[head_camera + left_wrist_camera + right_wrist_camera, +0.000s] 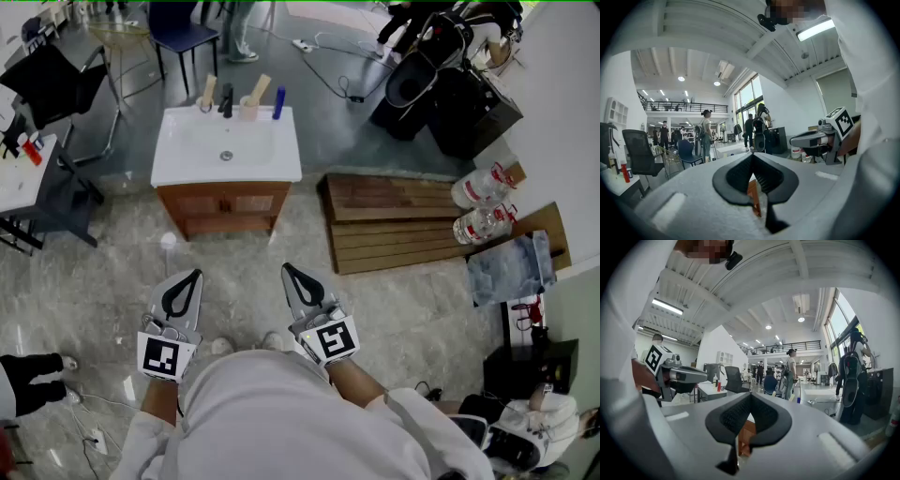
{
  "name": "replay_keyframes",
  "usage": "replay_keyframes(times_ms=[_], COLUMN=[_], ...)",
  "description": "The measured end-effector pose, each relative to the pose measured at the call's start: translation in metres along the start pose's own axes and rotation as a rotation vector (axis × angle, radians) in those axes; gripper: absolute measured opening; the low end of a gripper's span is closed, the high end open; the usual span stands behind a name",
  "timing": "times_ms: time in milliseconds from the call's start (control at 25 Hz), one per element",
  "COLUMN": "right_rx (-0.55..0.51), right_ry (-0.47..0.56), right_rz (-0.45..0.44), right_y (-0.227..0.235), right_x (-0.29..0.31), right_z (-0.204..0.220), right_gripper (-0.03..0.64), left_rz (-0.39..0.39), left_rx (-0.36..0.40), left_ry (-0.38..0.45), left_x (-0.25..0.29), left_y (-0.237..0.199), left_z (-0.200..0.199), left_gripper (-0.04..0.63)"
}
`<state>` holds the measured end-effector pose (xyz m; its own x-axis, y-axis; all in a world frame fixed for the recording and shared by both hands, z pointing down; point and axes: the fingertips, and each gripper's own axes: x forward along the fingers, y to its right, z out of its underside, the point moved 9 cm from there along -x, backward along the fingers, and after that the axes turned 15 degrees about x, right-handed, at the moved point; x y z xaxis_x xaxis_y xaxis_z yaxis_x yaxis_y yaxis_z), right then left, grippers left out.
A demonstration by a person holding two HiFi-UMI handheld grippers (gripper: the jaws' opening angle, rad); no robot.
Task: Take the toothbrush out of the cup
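A white sink vanity (187,169) on a wooden cabinet stands ahead on the marble floor. Along its back edge stand a beige cup (248,110) with a pale-handled toothbrush (261,88) leaning out, a second pale brush-like item (208,91), a black item (226,99) and a blue one (278,101). My left gripper (194,275) and right gripper (288,269) are held level and close to the body, well short of the vanity. Both are shut with nothing between the jaws, as the left gripper (752,157) and the right gripper (750,397) also show in their own views.
A wooden pallet (394,220) lies right of the vanity with two large water bottles (480,190) beside it. Black equipment (441,75) stands at the back right, a black office chair (42,80) and a white table (19,173) at the left. A person (534,422) sits at lower right.
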<state>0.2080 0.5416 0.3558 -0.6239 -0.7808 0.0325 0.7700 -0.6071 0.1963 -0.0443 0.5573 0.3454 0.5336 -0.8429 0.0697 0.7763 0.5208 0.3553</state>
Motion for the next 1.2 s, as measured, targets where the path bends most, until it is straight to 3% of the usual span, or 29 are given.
replay_keyframes(times_ms=[640,1200], right_rx=[0.021,0.026], right_ry=[-0.024,-0.096], right_rz=[0.017,-0.088], right_y=[0.023,0.059], right_x=[-0.018,-0.034], right_z=[0.010,0.014], right_gripper=[0.002,0.002], left_rz=[0.013,-0.038], left_rx=[-0.018,-0.014], left_ry=[-0.030,-0.046], left_x=[0.010,0.043], left_y=[0.015,0.060], left_z=[-0.005,-0.024], left_gripper=[0.005,0.005])
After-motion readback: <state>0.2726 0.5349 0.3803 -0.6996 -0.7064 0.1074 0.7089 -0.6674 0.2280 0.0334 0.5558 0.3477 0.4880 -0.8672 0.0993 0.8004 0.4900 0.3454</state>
